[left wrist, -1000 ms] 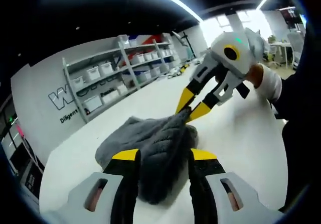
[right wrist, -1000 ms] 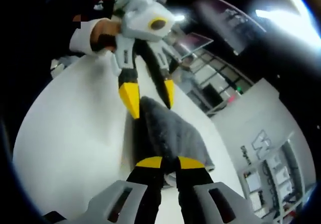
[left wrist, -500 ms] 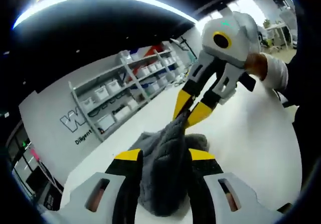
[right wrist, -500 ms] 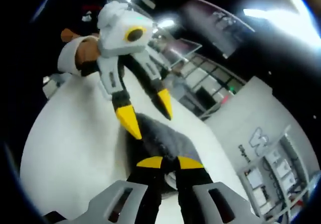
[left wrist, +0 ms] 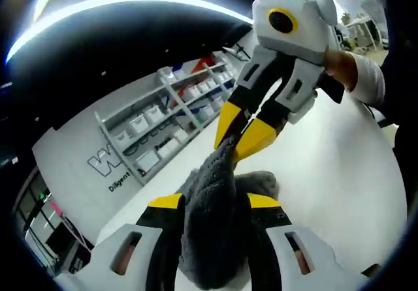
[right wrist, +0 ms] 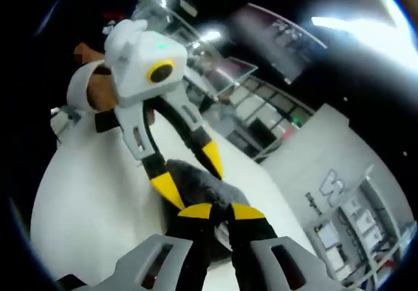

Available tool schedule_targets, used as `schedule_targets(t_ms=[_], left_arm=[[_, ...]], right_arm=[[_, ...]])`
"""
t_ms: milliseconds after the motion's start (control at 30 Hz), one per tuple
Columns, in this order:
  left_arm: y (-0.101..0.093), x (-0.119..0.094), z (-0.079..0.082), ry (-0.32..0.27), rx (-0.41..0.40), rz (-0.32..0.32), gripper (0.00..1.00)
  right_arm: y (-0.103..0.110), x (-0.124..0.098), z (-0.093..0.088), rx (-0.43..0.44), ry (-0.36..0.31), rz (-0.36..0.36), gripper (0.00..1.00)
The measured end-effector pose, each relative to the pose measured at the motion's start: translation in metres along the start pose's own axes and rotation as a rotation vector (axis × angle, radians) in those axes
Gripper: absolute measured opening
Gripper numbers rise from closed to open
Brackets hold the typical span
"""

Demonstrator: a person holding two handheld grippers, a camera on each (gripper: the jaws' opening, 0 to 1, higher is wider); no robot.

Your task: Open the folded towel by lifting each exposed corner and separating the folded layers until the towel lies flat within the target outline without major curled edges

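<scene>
Grey towel point(left wrist: 212, 219) lifted off a white table point(left wrist: 339, 173), pinched at both ends by two grippers.

Containers: pale bins point(left wrist: 155, 115) on a wall shelf point(left wrist: 163, 131) behind the table; contents too small to tell. Towel: bunched into a narrow ridge, long axis running from the left gripper point(left wrist: 214, 203) up and away to the right gripper point(left wrist: 236, 139); its lower bulk lies on or just above the table, which cannot be told. Left gripper: jaws part open, towel between them, near end held. Right gripper: yellow tips nearly together, clamped on the towel's raised far end; in the right gripper view its own jaws point(right wrist: 212, 211) meet on the cloth point(right wrist: 196, 180), with the left gripper point(right wrist: 189, 170) reaching down from above. A hand point(left wrist: 339, 69) in a white cuff grips the right gripper.
</scene>
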State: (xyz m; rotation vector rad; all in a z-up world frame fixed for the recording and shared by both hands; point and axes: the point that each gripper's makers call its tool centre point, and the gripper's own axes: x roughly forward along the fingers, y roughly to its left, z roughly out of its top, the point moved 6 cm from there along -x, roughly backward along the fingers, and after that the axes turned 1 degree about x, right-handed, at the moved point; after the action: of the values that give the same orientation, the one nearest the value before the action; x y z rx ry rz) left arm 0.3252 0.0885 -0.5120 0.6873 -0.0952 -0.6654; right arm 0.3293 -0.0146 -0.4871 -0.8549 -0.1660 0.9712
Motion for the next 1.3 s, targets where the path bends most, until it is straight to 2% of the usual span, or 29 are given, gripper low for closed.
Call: schedule_targets(t_ms=[333,433,833,1100,1300], left_arm=[[0.001,0.003,0.002,-0.051,-0.021,0.037,0.24],[0.003,0.001,0.003,-0.059,-0.014,0.043,0.14],[0.012,-0.003,0.003,-0.077,-0.064,0.070,0.11],[0.027,-0.011,0.001,-0.084,-0.126,0.100,0.11],[0.037,-0.019,-0.002,-0.081,-0.157,0.113,0.11]], right_arm=[[0.005,0.001,0.007,-0.012,-0.026,0.020,0.05],[0.006,0.001,0.008,-0.029,-0.034,0.018,0.05],[0.003,-0.003,0.013,-0.026,-0.082,0.010,0.11],[-0.007,-0.006,0.002,0.019,-0.042,-0.014,0.11],[-0.009,-0.005,-0.017,0.076,0.046,-0.012,0.11]])
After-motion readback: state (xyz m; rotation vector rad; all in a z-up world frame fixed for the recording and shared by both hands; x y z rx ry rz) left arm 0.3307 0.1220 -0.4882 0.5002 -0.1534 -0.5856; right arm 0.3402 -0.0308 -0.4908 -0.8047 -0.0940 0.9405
